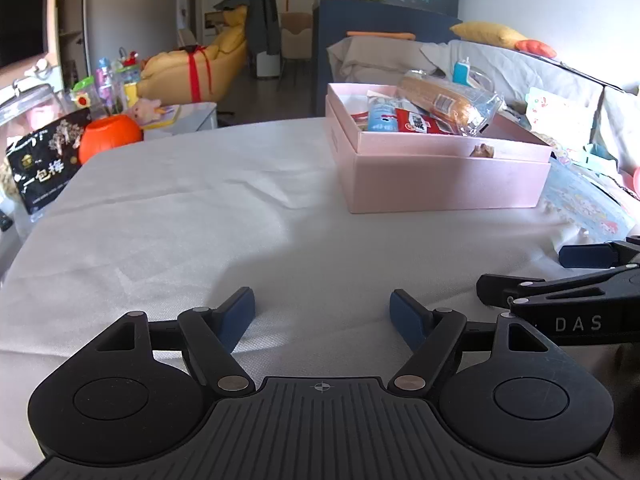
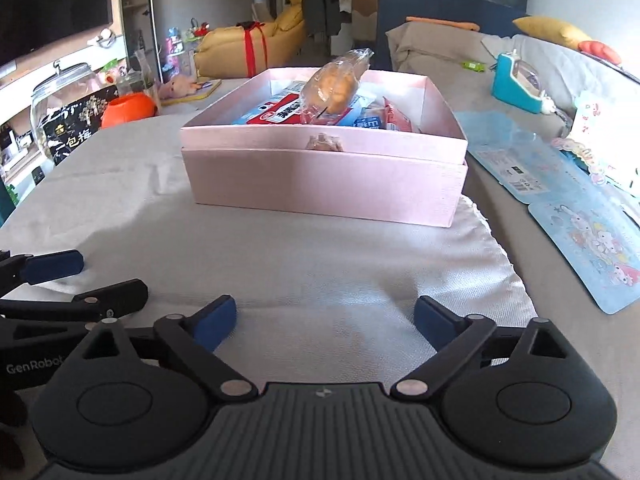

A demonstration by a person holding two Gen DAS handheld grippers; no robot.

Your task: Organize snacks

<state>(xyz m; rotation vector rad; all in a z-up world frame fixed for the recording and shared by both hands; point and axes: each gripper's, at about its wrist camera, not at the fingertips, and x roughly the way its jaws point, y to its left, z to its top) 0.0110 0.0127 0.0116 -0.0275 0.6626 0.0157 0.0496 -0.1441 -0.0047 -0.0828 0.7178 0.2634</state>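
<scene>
A pink box (image 1: 440,184) stands on the white cloth, also in the right wrist view (image 2: 320,184). In it lie a bread loaf in clear wrap (image 1: 444,104) (image 2: 334,80), a red packet (image 1: 420,122) (image 2: 280,110), a blue packet (image 1: 382,118) and a small brown snack (image 2: 324,142). My left gripper (image 1: 322,316) is open and empty, low over the cloth in front of the box. My right gripper (image 2: 324,320) is open and empty too; it shows at the right edge of the left wrist view (image 1: 560,276).
A black snack bag (image 1: 44,164) and an orange pot (image 1: 110,136) sit at the table's left edge, by a glass jar (image 2: 60,96). Blue cartoon cards (image 2: 592,240) and a teal toy (image 2: 516,84) lie to the right. A sofa stands behind.
</scene>
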